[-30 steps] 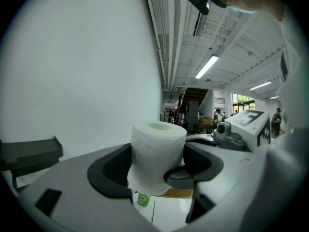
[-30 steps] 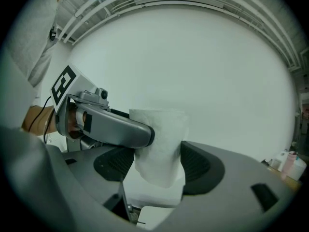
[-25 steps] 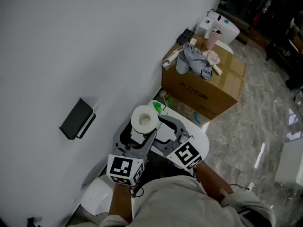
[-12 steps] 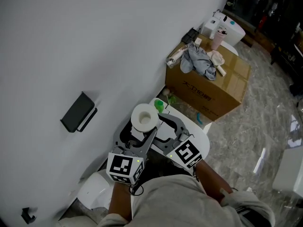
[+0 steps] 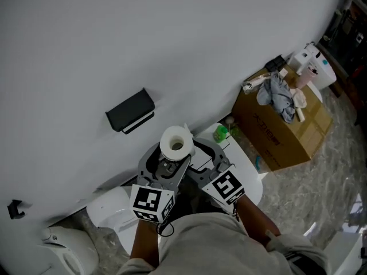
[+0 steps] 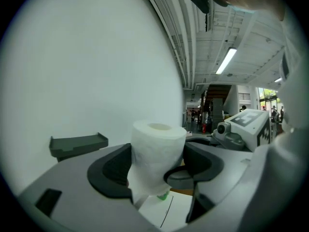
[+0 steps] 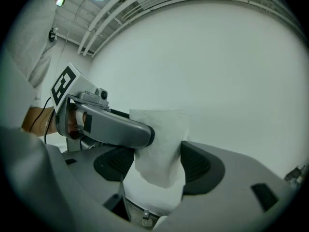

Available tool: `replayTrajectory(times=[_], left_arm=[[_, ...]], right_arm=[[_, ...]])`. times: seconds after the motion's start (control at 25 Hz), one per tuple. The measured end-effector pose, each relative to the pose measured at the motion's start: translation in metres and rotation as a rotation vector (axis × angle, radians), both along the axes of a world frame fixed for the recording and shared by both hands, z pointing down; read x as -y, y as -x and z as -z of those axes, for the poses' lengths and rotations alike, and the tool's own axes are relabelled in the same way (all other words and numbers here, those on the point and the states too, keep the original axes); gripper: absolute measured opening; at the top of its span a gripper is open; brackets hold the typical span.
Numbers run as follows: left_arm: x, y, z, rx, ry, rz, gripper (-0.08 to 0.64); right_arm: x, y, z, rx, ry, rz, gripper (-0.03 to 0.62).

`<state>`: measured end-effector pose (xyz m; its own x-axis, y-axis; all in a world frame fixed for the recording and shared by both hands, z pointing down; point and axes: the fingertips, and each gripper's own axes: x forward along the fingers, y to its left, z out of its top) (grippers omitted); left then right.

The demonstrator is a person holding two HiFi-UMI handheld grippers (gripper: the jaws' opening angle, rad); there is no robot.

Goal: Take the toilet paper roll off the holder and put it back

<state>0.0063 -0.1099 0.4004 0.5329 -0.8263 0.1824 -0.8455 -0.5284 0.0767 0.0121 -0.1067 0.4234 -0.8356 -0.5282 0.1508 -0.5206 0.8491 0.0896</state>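
The white toilet paper roll (image 5: 176, 144) stands upright, held up in front of the white wall. My left gripper (image 5: 169, 160) is shut on it, and in the left gripper view the roll (image 6: 158, 151) fills the gap between the dark pads. From the right, my right gripper (image 5: 198, 153) also closes on the roll (image 7: 161, 149), whose loose sheet hangs between its pads. The left gripper's finger (image 7: 113, 127) crosses that view. The black holder (image 5: 131, 111) is fixed to the wall up and left of the roll, bare; its tray (image 6: 77, 144) shows left of the roll.
A white toilet tank (image 5: 243, 168) lies under the grippers, with a green object (image 5: 221, 133) behind it. A cardboard box (image 5: 287, 133) piled with cloth stands to the right. White fixtures (image 5: 106, 208) sit low left. The person's arms fill the bottom.
The view has swung towards the wall. The holder now appears closer to the roll, up and left of it. Both grippers keep the same hold on the roll.
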Motion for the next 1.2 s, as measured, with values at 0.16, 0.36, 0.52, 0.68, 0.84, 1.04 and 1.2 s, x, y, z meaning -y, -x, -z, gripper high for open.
replayTrajectory(times=[0.16, 0.36, 0.52, 0.68, 0.84, 1.04, 1.2], left_arm=[[-0.007, 0.038, -0.001, -0.002, -0.002, 0.109, 0.345], [-0.023, 0.085, -0.004, -0.004, 0.002, 0.237, 0.345], [-0.029, 0.111, -0.005, -0.003, 0.001, 0.304, 0.345], [-0.027, 0.130, 0.002, -0.005, -0.020, 0.326, 0.345], [-0.012, 0.141, 0.018, 0.000, -0.061, 0.318, 0.345], [0.010, 0.150, 0.044, 0.013, -0.127, 0.277, 0.345], [0.033, 0.152, 0.062, 0.021, -0.171, 0.237, 0.345]], right_arm=[[-0.006, 0.038, -0.001, 0.001, -0.001, 0.110, 0.290], [-0.021, 0.084, -0.004, -0.002, 0.005, 0.237, 0.290], [-0.028, 0.111, -0.004, -0.012, 0.003, 0.304, 0.290], [-0.025, 0.129, 0.002, -0.015, -0.013, 0.325, 0.290], [-0.011, 0.140, 0.019, -0.021, -0.045, 0.317, 0.290], [0.014, 0.150, 0.043, 0.017, -0.119, 0.278, 0.290], [0.037, 0.152, 0.063, 0.002, -0.166, 0.239, 0.290]])
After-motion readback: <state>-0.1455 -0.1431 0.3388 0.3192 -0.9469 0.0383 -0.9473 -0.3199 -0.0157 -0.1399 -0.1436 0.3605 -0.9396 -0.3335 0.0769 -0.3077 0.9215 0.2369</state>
